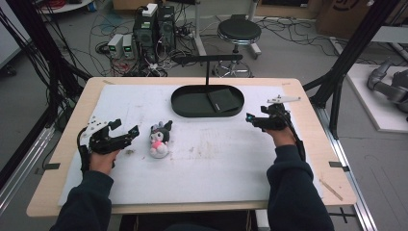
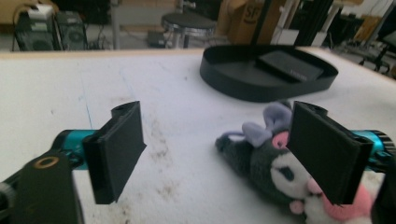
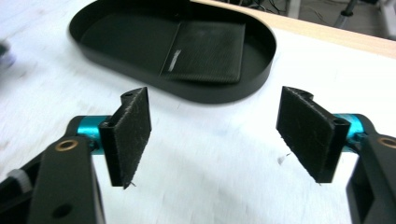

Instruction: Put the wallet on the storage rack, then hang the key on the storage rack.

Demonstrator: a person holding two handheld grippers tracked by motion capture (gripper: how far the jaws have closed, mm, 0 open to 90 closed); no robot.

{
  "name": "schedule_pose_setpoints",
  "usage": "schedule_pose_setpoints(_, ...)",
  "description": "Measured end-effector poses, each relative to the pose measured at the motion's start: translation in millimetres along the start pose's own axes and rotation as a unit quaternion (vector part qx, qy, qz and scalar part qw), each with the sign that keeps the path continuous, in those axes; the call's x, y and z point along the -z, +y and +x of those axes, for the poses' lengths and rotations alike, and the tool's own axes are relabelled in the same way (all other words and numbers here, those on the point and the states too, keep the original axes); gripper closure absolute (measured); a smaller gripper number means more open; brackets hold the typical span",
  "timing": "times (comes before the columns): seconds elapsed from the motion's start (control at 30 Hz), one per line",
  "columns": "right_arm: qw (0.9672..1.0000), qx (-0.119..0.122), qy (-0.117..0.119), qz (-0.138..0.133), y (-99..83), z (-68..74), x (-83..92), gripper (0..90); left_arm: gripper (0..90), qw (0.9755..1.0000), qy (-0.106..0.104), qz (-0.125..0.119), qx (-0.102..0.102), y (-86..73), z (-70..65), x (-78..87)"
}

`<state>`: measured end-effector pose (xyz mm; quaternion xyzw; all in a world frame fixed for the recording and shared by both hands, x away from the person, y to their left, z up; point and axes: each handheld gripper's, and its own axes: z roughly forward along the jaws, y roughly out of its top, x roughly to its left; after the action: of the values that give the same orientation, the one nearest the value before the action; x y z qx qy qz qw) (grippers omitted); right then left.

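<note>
A small grey, white and pink plush toy (image 1: 159, 139) (image 2: 268, 170) lies on the white mat left of the middle. Just to its left my left gripper (image 1: 126, 127) (image 2: 218, 149) stands open, jaws pointing at the toy without touching it; in the left gripper view the right jaw overlaps the toy's head. A black oval tray (image 1: 192, 105) (image 2: 233, 79) (image 3: 121, 37) sits at the back centre with a flat dark pad (image 1: 223, 100) (image 2: 289, 65) (image 3: 205, 46) in it. My right gripper (image 1: 252, 120) (image 3: 217, 135) is open and holds nothing, just right of the tray.
A white mat (image 1: 216, 159) covers most of the wooden table (image 1: 308, 120). A black post with a crossbar (image 1: 208, 60) rises behind the tray. Beyond the table stand a stool (image 1: 239, 31), computer towers (image 1: 154, 26) and loose cables.
</note>
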<state>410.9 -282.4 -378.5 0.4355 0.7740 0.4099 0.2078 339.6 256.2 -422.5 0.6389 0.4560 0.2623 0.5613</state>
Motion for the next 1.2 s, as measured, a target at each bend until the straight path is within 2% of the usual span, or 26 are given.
schedule_pose_setpoints(0.13, 0.9991, 0.038, -0.018, -0.006, -20.3, 8.6, 8.4, 21.3, 16.6, 1.0, 0.004, 0.004, 0.003, 0.4, -0.2, 1.2)
schedule_pose_setpoints(0.23, 0.9983, 0.052, -0.024, 0.014, -27.7, 12.2, 5.3, 21.2, 16.7, 1.0, 0.003, 0.009, 0.001, 0.1, -1.5, 0.6)
schedule_pose_setpoints(0.4, 0.9981, 0.05, -0.03, 0.017, -29.7, 13.4, 0.9, 21.2, 16.9, 0.9998, 0.0, 0.018, 0.0, -0.5, -2.8, -1.2)
schedule_pose_setpoints(0.53, 0.9986, 0.035, -0.035, 0.02, -30.7, 11.2, 0.7, 21.3, 16.9, 0.9997, -0.002, 0.023, -0.003, -0.1, -6.2, -1.7)
schedule_pose_setpoints(0.7, 0.999, 0.027, -0.033, 0.016, -32.9, 10.2, 1.3, 21.2, 16.9, 0.9994, -0.008, 0.032, -0.007, 0.3, -16.5, -5.9)
schedule_pose_setpoints(0.87, 0.9987, 0.036, -0.034, 0.014, -33.2, 11.7, 3.3, 21.3, 16.9, 0.9984, -0.013, 0.053, -0.017, 1.5, -29.5, -10.5)
schedule_pose_setpoints(1.07, 0.9986, 0.039, -0.029, 0.022, -34.4, 13.2, 1.0, 21.3, 16.9, 0.9966, 0.018, 0.078, -0.021, 0.6, -48.7, -13.1)
schedule_pose_setpoints(1.2, 0.9984, 0.046, -0.019, 0.028, -35.6, 15.4, -1.4, 21.4, 16.9, 0.9946, 0.028, 0.096, -0.03, -2.5, -63.0, -20.5)
